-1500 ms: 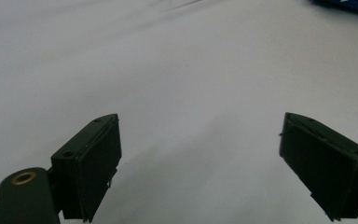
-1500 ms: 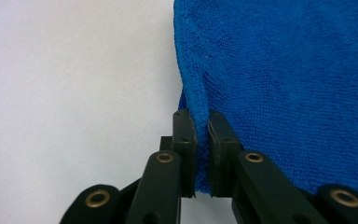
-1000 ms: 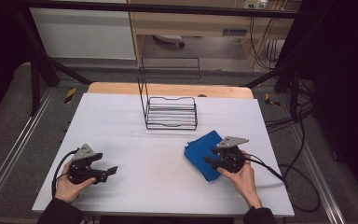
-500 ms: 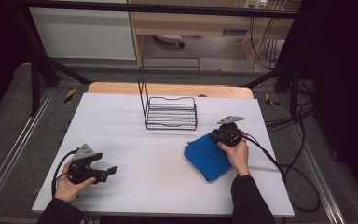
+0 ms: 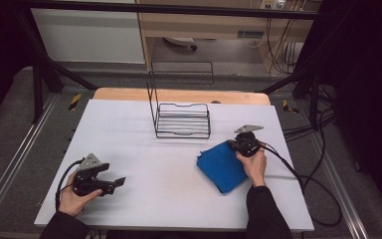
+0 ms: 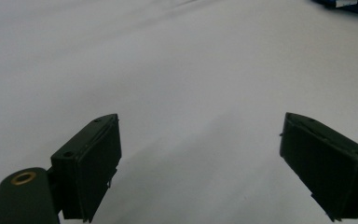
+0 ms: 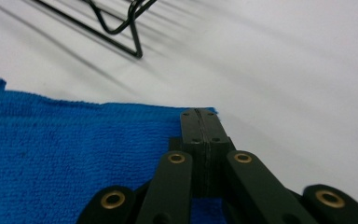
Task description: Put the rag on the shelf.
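Note:
A blue cloth (image 5: 221, 165) lies flat on the right half of the white table (image 5: 129, 134). My right gripper (image 5: 231, 145) rests at the cloth's far corner. Its jaws have just been closing and now meet right at that corner (image 7: 199, 112), pinching the cloth's (image 7: 74, 154) edge. My left gripper (image 5: 120, 181) is held low over the table's front left. It points right and stands wide open (image 6: 200, 154) with bare table between its fingers. A strip of the cloth (image 6: 349, 5) shows far off in the left gripper view.
A black wire rack (image 5: 183, 122) with an upright back frame stands at the middle back of the table; its foot (image 7: 116, 23) lies just beyond the cloth's corner. Cables trail off the table's right edge (image 5: 298, 174).
The right hand has moved from over the cloth's middle to its far right corner, and its jaws have come together there. The left hand has stayed put.

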`<state>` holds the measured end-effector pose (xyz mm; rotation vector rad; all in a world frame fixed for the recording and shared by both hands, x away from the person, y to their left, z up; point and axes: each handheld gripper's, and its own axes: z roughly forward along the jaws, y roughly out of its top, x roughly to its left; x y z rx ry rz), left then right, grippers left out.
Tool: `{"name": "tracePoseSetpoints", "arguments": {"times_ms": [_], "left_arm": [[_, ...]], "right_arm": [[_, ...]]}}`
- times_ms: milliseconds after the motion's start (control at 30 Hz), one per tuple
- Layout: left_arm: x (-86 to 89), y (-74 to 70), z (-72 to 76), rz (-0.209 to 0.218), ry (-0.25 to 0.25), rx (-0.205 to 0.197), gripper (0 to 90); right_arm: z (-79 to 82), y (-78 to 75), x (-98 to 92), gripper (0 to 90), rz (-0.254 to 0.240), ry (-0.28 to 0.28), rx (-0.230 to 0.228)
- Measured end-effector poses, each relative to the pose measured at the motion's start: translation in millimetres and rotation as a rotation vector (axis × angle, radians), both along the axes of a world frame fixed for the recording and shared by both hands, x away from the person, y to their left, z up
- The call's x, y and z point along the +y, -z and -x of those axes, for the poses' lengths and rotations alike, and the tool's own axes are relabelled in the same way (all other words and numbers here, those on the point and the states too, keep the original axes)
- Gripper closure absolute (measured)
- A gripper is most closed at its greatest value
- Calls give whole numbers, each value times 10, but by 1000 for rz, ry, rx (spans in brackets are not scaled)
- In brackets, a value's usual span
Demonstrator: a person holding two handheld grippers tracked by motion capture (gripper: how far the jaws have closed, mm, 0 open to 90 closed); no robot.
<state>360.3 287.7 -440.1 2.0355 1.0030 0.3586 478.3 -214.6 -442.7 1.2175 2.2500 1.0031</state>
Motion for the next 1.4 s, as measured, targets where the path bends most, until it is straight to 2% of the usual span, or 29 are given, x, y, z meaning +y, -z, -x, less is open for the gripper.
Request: {"name": "tracePoseSetpoints", "arguments": {"times_ms": [133, 200, 233, 300, 333, 367, 467, 500, 567, 667, 733, 933, 1167, 1233, 1300, 1333, 1400], "left_arm": [[-5, 3, -2, 2, -2, 1, 126], [-1, 0, 0, 0, 1, 0, 126], [1, 0, -1, 2, 0, 0, 126], [2, 1, -3, 1, -1, 1, 126], [-1, 3, -2, 3, -3, 1, 126], [-3, 3, 0, 2, -3, 1, 126], [-10, 0, 2, 1, -2, 0, 126], [-12, 1, 1, 0, -1, 1, 126], [-12, 3, 0, -1, -2, 1, 126], [-10, 2, 0, 0, -2, 1, 126], [-2, 0, 1, 0, -1, 0, 126], [-4, 0, 0, 0, 0, 0, 127], [-3, 2, -1, 2, -2, 0, 126], [-1, 3, -2, 2, -2, 1, 126], [-2, 4, -2, 2, -2, 1, 126], [-4, 3, -1, 2, -2, 1, 126], [-2, -2, 2, 0, 1, 0, 126]], "right_arm": [[8, -72, -54, 900, -7, 41, -30], [2, -81, -65, 900, -16, 33, -27], [5, -76, -56, 900, -25, 15, -33], [22, -62, -33, 817, -60, -43, -36], [28, -50, -17, 778, -84, -65, -18], [40, -38, 0, 751, -88, -85, -5], [64, 21, 38, 693, -60, -116, 33], [67, 45, 49, 699, -41, -124, 36], [75, 75, 66, 747, -35, -127, 31], [83, 77, 75, 874, -34, -116, 19], [92, 63, 67, 896, -35, -110, 14], [107, -13, 25, 900, -55, -74, -17], [76, -31, 0, 900, -46, -27, -52], [62, -22, 2, 899, -28, -12, -59], [53, 7, 5, 892, 17, -5, -53], [53, 7, 5, 892, 17, -5, -53], [60, 16, 12, 836, 31, 1, -46]]}}
